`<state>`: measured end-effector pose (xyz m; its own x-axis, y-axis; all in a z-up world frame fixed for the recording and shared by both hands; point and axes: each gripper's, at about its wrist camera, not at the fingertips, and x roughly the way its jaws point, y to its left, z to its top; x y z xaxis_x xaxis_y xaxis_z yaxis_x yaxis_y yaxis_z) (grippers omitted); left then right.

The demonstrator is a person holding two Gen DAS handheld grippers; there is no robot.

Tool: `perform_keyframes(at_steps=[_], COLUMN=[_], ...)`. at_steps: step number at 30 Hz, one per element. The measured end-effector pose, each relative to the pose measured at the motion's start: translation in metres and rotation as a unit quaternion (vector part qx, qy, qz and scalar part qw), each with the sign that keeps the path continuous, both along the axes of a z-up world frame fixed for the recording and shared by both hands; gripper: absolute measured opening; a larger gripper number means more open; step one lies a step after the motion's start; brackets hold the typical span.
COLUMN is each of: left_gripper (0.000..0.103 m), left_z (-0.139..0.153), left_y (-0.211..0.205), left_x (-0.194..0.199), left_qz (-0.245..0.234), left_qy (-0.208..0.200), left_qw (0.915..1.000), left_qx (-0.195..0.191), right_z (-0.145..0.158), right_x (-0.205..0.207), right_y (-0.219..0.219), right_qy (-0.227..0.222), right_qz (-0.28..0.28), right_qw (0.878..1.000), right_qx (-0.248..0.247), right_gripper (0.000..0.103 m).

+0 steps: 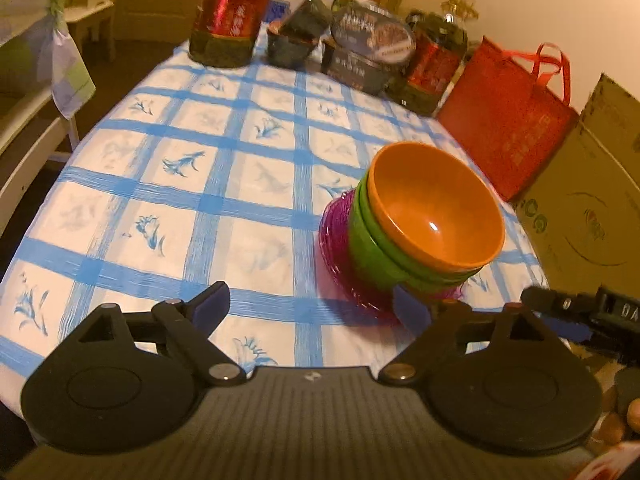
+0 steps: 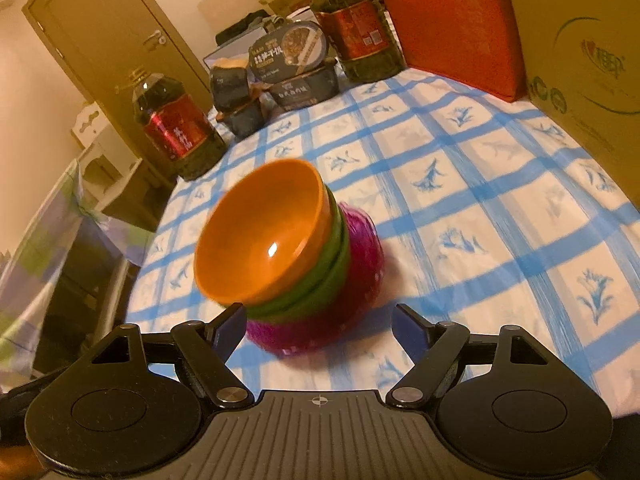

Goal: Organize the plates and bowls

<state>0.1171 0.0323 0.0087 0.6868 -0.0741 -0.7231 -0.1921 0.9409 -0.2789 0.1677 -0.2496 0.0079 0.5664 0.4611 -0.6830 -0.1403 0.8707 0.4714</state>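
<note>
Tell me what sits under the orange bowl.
The orange bowl nests in green bowls, which rest on purple plates. How many plates, and the cloth beneath them, is hidden.

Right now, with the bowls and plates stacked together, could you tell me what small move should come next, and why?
Probably draw both hands back and stop. The orange bowl sits nested in the green bowls on the purple plates, so the stack looks finished. The left gripper and right gripper are both open and hold nothing.
</note>
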Motion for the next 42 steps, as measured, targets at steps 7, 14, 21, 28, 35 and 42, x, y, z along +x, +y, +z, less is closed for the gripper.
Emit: perform_keyframes(at_steps=[7, 14, 21, 28, 35, 42], left_gripper=[0.090, 0.091, 0.090, 0.090, 0.090, 0.090], left_z=[-0.008, -0.012, -0.020, -0.029, -0.030, -0.030], left_y=[-0.013, -0.026, -0.029, -0.033, -0.032, -0.035], left_x=[-0.026, -0.045, -0.062, -0.074, -0.079, -0.079], left_qz=[-0.009, -0.026, -0.028, -0.028, -0.027, -0.031], left_qy=[-0.013, -0.002, 0.018, 0.040, 0.045, 0.049], left_qw=[0.9991, 0.9971, 0.9978, 0.9970, 0.9973, 0.9970], left_qx=[0.040, 0.071, 0.058, 0.060, 0.052, 0.051], right_z=[-0.017, -0.027, -0.029, -0.035, -0.034, -0.033], right_x=[-0.034, -0.054, -0.067, -0.083, -0.089, -0.091], right_y=[0.011, 0.014, 0.017, 0.022, 0.026, 0.028], right_qy=[-0.027, -0.037, -0.040, -0.031, -0.027, -0.029], right_qz=[0.023, 0.032, 0.039, 0.053, 0.058, 0.060], right_qw=[0.996, 0.993, 0.991, 0.991, 0.990, 0.990], right_qx=[-0.084, -0.108, -0.118, -0.121, -0.126, -0.125], right_gripper=[0.079, 0.079, 0.079, 0.079, 0.079, 0.079])
